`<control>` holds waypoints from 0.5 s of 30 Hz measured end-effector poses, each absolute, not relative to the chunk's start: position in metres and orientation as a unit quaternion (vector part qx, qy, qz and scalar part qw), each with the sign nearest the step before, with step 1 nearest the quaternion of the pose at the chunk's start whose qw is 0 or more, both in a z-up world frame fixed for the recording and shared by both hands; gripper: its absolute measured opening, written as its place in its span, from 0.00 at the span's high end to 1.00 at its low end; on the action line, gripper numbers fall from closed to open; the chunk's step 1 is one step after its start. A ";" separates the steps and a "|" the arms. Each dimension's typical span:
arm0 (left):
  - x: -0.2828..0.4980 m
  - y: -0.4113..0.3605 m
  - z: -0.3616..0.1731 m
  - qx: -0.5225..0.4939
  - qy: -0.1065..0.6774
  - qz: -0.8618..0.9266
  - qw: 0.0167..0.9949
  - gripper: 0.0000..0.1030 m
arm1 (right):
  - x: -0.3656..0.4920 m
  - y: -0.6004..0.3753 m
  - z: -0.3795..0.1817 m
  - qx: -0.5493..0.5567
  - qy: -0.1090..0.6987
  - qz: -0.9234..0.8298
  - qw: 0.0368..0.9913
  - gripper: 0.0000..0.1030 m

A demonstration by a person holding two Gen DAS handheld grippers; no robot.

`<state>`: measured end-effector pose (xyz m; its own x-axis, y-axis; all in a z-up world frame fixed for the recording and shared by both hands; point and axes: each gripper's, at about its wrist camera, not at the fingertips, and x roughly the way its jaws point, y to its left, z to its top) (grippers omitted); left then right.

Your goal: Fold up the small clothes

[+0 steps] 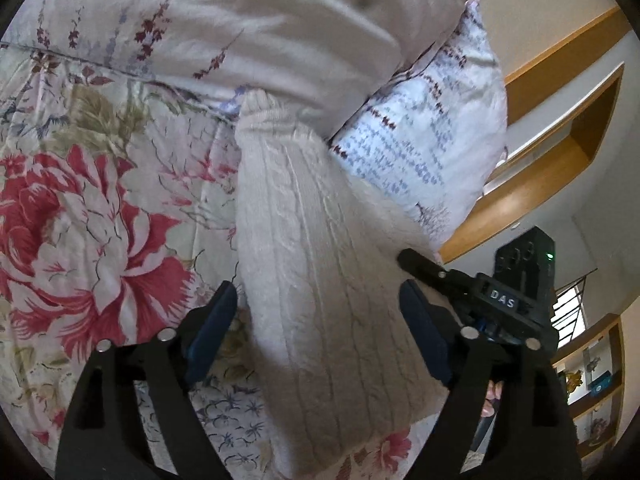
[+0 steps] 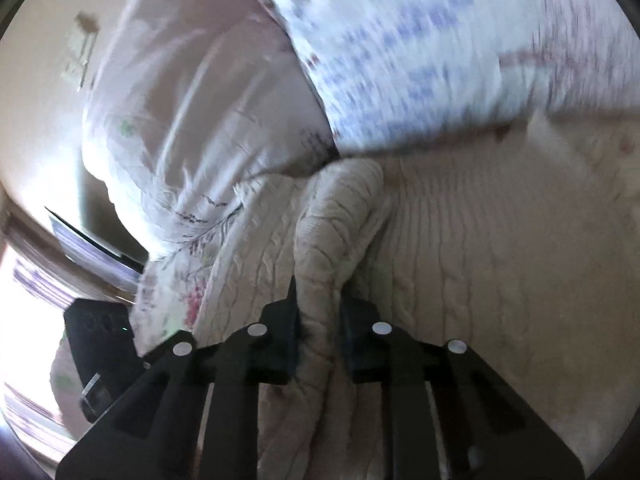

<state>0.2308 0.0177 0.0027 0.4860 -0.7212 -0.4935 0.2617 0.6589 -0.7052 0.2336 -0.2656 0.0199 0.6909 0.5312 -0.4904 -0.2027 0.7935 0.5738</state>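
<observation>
A cream cable-knit sweater (image 1: pixel 320 264) lies on a floral bedspread (image 1: pixel 80 216). In the left wrist view my left gripper (image 1: pixel 316 300) is open, its blue-padded fingers (image 1: pixel 216 320) astride a long fold of the knit. My right gripper (image 1: pixel 424 268) shows at the sweater's right edge there. In the right wrist view my right gripper (image 2: pixel 320 304) is shut on a bunched ridge of the sweater (image 2: pixel 336 216), which stands up between the pads. The rest of the knit (image 2: pixel 480 248) spreads flat to the right.
Pillows (image 1: pixel 432 128) with a purple print and a pale duvet (image 1: pixel 240 20) lie just beyond the sweater. A wooden headboard shelf (image 1: pixel 560 152) is at the right. The right wrist view is motion-blurred at the top.
</observation>
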 end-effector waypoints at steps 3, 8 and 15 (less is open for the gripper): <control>0.229 0.018 0.005 -0.286 0.402 -0.313 0.811 0.18 | 0.219 -0.270 0.043 0.201 0.307 0.183 0.912 0.84; 0.227 0.015 0.007 -0.282 0.401 -0.324 0.809 0.18 | 0.201 -0.290 0.062 0.144 0.288 0.130 0.938 0.84; 0.230 0.014 0.009 -0.274 0.401 -0.334 0.808 0.18 | 0.193 -0.345 0.053 0.127 0.297 0.020 0.946 0.84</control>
<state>0.2302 0.0137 0.0092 0.4548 -0.7599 -0.4644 0.3197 0.6260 -0.7113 0.1932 -0.3448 0.0527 0.8231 0.1138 -0.5564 0.0375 0.9667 0.2531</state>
